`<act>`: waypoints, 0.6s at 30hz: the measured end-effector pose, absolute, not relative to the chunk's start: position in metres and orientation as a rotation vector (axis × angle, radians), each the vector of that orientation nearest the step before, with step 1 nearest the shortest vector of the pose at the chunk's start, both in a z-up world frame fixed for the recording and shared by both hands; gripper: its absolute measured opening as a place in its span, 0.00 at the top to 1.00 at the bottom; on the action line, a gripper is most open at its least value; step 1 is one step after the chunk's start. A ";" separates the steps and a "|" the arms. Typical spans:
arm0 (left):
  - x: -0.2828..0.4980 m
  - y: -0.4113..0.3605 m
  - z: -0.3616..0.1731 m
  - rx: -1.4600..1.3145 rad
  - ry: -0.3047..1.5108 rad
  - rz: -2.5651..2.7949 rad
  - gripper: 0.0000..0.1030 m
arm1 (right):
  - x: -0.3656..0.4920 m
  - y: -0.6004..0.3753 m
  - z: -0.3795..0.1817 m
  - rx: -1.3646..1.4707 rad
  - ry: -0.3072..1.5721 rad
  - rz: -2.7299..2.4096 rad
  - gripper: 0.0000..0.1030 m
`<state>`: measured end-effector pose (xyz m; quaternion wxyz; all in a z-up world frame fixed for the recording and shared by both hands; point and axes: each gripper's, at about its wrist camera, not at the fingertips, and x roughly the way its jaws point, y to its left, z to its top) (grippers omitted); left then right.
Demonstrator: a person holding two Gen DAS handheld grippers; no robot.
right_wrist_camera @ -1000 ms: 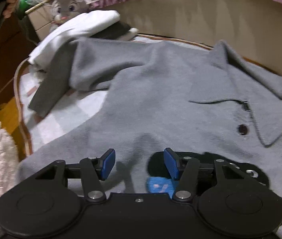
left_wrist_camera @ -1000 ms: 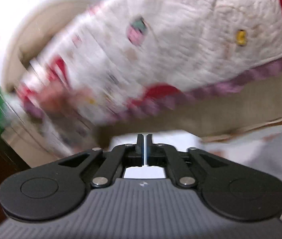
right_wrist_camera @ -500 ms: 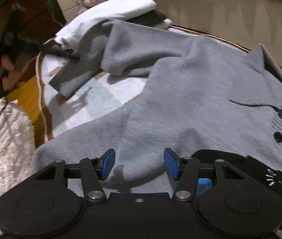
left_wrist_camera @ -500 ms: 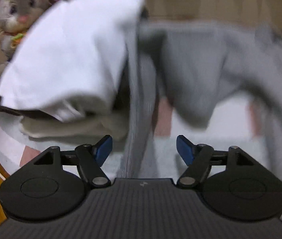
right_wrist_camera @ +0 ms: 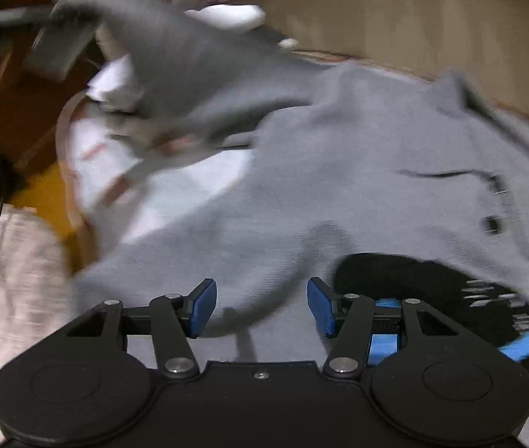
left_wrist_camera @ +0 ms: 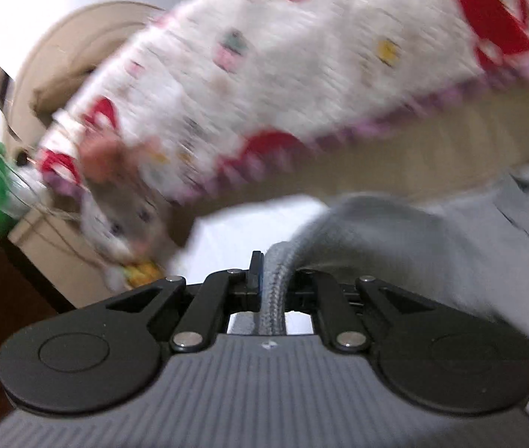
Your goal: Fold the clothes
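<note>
A grey knit sweater [right_wrist_camera: 339, 186] with a collar, buttons and a black cat motif [right_wrist_camera: 432, 291] lies spread on a pale mat. My left gripper [left_wrist_camera: 270, 283] is shut on the ribbed end of its sleeve [left_wrist_camera: 357, 231]. In the right wrist view that sleeve [right_wrist_camera: 174, 48] hangs lifted and blurred at the upper left. My right gripper [right_wrist_camera: 262, 310] hovers open just above the sweater's body, left of the cat motif, with nothing between its blue pads [right_wrist_camera: 204, 308].
Folded white clothes [right_wrist_camera: 227, 15] lie at the far end of the mat, with a plush rabbit [left_wrist_camera: 122, 220] behind them. A white and red quilt [left_wrist_camera: 301, 74] hangs over a beige panel [right_wrist_camera: 413, 18]. A fuzzy pale sleeve [right_wrist_camera: 10, 280] is at the near left.
The left gripper stood open over the sleeve half a second ago; now it has shut on the sleeve end and swung it up and away. The right gripper has stayed open over the sweater.
</note>
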<state>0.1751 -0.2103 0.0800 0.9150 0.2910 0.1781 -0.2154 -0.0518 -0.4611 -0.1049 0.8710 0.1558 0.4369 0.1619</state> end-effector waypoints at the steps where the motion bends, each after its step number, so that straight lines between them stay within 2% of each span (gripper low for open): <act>1: 0.194 -0.216 0.090 0.590 0.365 -0.421 0.94 | -0.048 -0.457 -0.104 0.375 0.923 0.396 0.42; 3: 0.231 -0.230 0.103 0.573 0.381 -0.379 0.94 | -0.035 -0.442 -0.105 0.447 0.974 0.482 0.42; 6: 0.276 -0.246 0.113 0.552 0.395 -0.325 0.94 | -0.015 -0.414 -0.114 0.453 1.065 0.491 0.34; 11: 0.325 -0.261 0.121 0.498 0.417 -0.235 0.94 | -0.015 -0.372 -0.136 0.274 1.154 0.474 0.32; 12: 0.331 -0.262 0.121 0.494 0.420 -0.224 0.94 | -0.020 -0.369 -0.137 0.227 1.122 0.484 0.39; 13: 0.337 -0.264 0.119 0.495 0.422 -0.215 0.94 | -0.027 -0.367 -0.138 0.182 1.082 0.498 0.53; 14: 0.343 -0.265 0.118 0.499 0.422 -0.204 0.94 | -0.030 -0.368 -0.136 0.180 1.057 0.523 0.91; 18: 0.368 -0.263 0.110 0.527 0.428 -0.148 0.94 | -0.029 -0.398 -0.132 0.416 1.023 0.628 0.94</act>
